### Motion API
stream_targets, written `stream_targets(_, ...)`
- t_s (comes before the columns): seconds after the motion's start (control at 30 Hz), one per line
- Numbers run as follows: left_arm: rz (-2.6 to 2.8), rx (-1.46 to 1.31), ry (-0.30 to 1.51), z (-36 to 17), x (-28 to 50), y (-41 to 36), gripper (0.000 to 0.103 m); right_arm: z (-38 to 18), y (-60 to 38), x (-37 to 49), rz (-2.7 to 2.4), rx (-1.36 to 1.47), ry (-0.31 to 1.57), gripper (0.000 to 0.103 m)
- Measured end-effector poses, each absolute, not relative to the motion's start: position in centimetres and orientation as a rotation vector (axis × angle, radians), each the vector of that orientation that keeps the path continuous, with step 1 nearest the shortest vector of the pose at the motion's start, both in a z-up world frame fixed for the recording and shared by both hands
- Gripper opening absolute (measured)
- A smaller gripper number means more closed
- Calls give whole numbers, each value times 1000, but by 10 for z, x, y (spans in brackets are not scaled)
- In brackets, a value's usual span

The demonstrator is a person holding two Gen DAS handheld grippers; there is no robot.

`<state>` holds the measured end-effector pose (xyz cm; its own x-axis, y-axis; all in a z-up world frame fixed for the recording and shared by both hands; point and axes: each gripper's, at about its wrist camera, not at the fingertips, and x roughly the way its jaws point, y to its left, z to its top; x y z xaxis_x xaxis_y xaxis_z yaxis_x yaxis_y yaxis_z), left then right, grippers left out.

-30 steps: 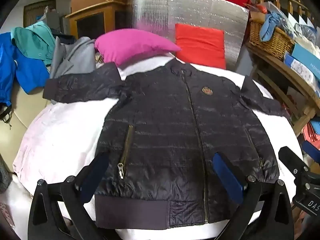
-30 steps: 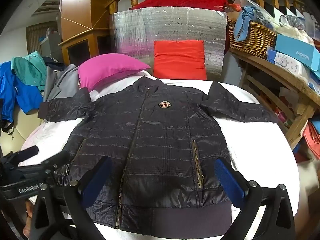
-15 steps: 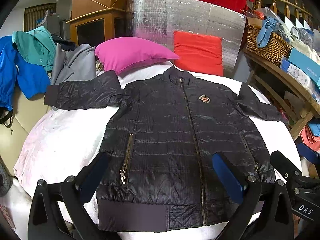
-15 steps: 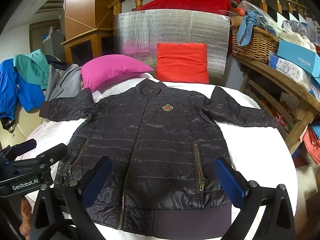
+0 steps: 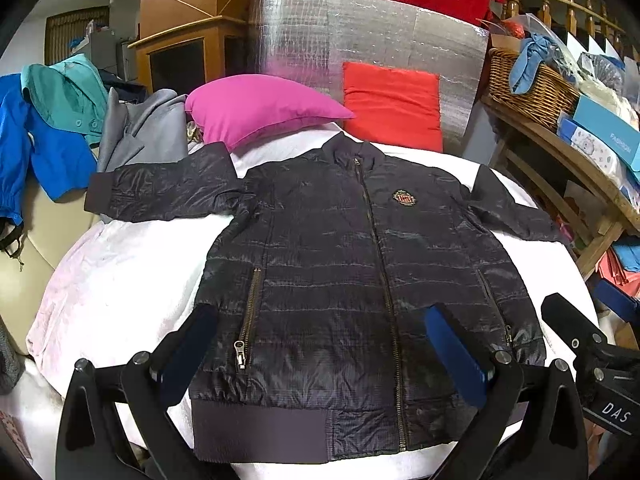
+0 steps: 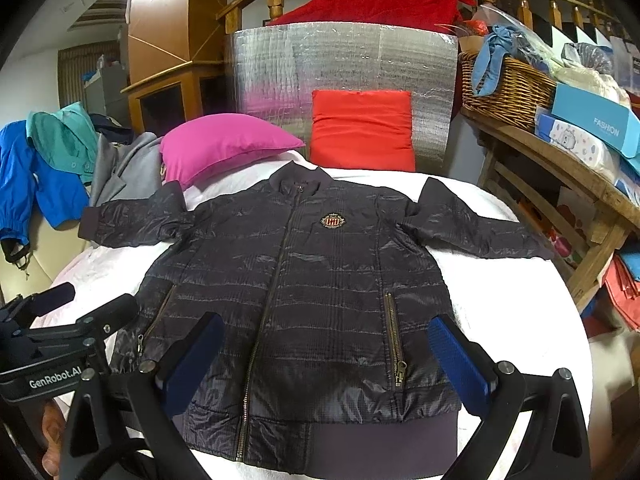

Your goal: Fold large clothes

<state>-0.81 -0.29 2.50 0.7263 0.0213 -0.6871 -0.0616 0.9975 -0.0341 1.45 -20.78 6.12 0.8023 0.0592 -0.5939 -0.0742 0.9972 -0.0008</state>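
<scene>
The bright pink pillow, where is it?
In both views the bright pink pillow lies at the far left of the white bed, beside the red cushion, just behind the black jacket's left-hand sleeve.

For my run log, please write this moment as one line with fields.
stage: before first fold | jacket: flat, zipped, sleeves spread on white cover | left claw: open, empty | right claw: open, empty

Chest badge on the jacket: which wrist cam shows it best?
Right wrist: the chest badge sits nearer centre and faces the camera, its red middle distinct. Left wrist shows it smaller and skewed on the jacket.
</scene>
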Motion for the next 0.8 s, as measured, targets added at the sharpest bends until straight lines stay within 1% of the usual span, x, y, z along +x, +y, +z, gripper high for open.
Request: stream_targets(0.8, 1, -123, 775, 16, -5, -3, 103, 52, -218, 22, 85, 11, 671, 103)
